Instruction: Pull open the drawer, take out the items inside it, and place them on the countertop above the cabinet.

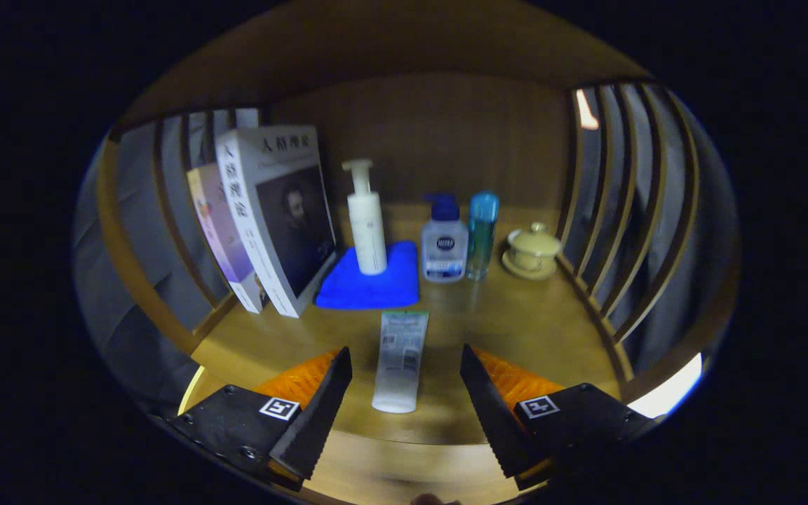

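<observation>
So the tube (401,360), a white squeeze tube with a greenish top end and printed label, is lying flat on the wooden tabletop (530,330), lengthwise pointing away from the camera. Its near end sits right between the two fingers, not touching either one as far as I can see. The tongs (404,365) are spread wide apart with nothing clamped, one finger on each side of the tube with a clear gap on both sides.

Just beyond the tube's far end there's a folded blue cloth (369,280), and a tall white pump bottle (366,219) stands upright on it. To the right of the cloth stands a small clear bottle with a blue pump cap (444,242), and right beside it a slim teal bottle (481,235), looks like they're nearly touching. Further right, near the slatted side, is a pale yellow lidded cup on a saucer (532,250).

On the left, two books (271,217) stand leaning against the wooden slats (165,210), the grey one in front of a purple-ish one. A wooden back panel (439,133) closes off the rear, and slats run along the right side too. Lighting is pretty dim overall.
</observation>
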